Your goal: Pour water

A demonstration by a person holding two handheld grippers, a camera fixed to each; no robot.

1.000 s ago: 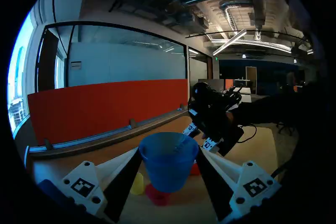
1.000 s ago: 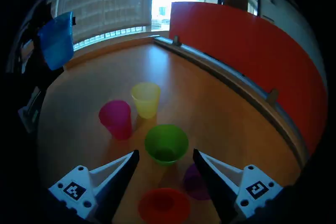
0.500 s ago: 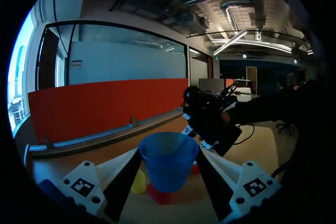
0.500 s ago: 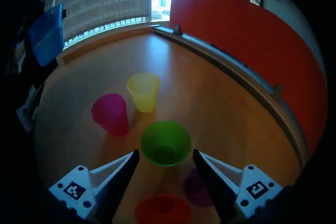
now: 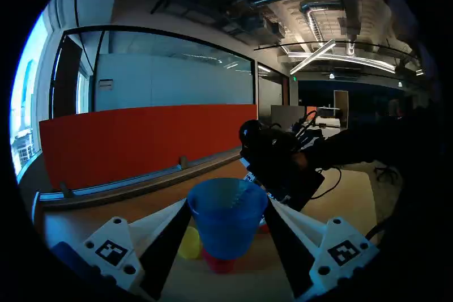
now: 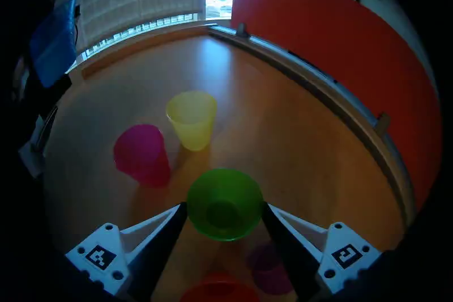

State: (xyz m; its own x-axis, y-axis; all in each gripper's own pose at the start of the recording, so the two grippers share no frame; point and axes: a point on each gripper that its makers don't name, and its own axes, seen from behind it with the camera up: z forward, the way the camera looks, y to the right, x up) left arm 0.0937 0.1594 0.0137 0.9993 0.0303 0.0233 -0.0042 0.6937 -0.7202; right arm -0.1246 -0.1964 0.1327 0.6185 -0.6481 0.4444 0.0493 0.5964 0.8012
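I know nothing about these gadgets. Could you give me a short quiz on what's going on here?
1. True or false: the left tool holds the blue cup raised off the table.
2. The green cup is: A between the right tool's fingers; B inside the pink cup; C on the windowsill.
3. Besides the blue one, how many cups show in the right gripper view?
Key: 1 true; 2 A; 3 five.
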